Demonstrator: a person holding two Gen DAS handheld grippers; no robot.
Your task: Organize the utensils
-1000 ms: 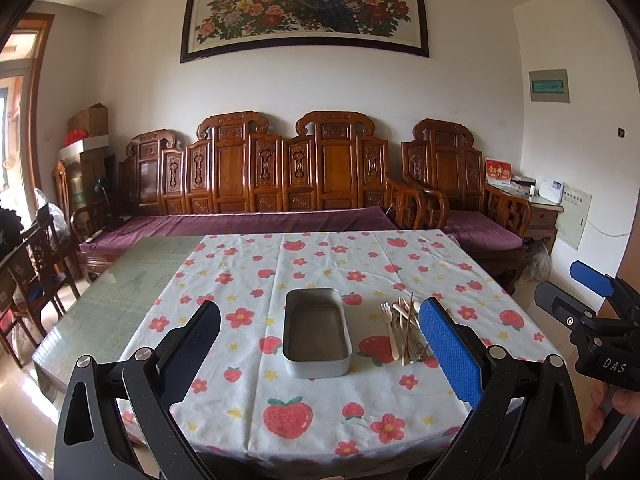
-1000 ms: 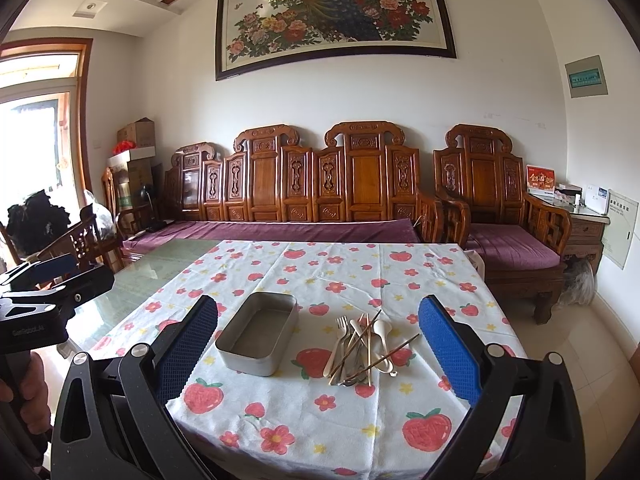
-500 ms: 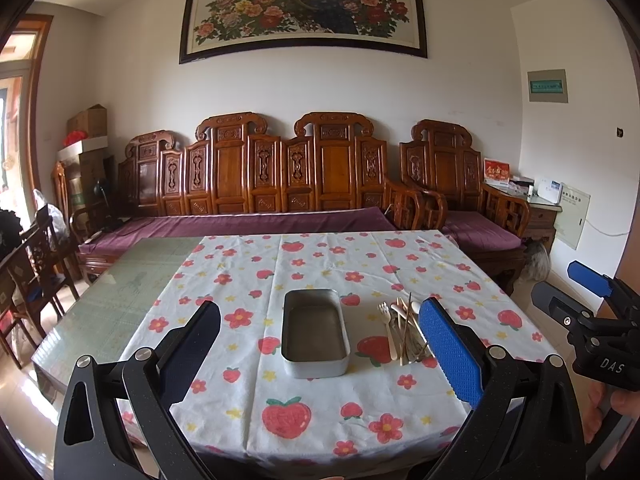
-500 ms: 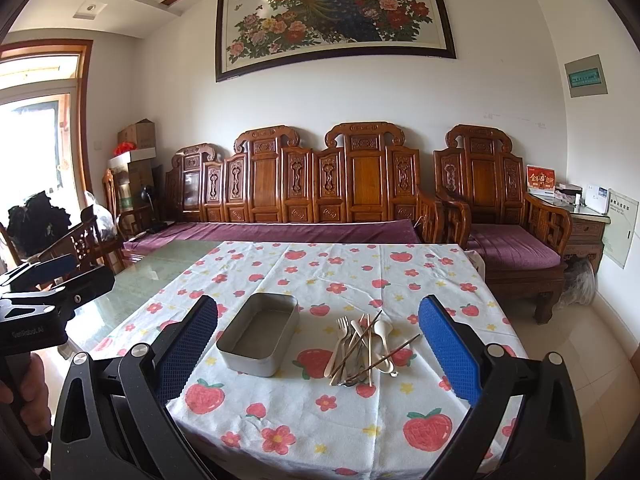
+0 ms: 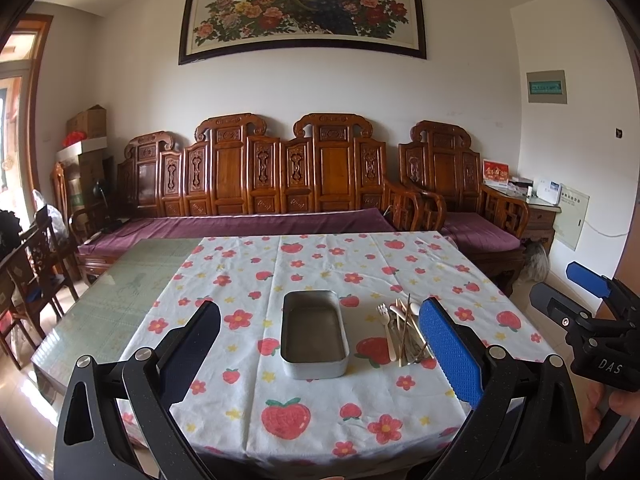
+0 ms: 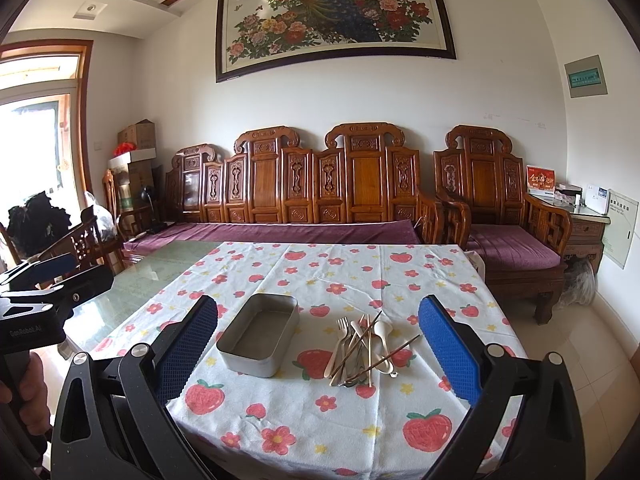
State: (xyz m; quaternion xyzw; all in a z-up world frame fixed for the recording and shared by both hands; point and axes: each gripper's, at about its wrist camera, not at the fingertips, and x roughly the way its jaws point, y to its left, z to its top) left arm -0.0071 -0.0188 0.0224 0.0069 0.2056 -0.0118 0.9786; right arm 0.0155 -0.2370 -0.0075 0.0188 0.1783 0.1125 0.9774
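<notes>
An empty grey metal tin sits on the strawberry-print tablecloth. To its right lies a loose pile of utensils: pale forks, a spoon, metal pieces and dark chopsticks. My left gripper is open and empty, held back from the table's near edge, facing the tin. My right gripper is open and empty, also back from the edge, facing the tin and the pile. Each gripper shows at the edge of the other's view.
The cloth covers the right part of a glass-topped table. A carved wooden bench with purple cushions stands behind it, an armchair at the right and wooden chairs at the left.
Both views have barely shifted. Both grippers stay open and the tin and utensils have not moved.
</notes>
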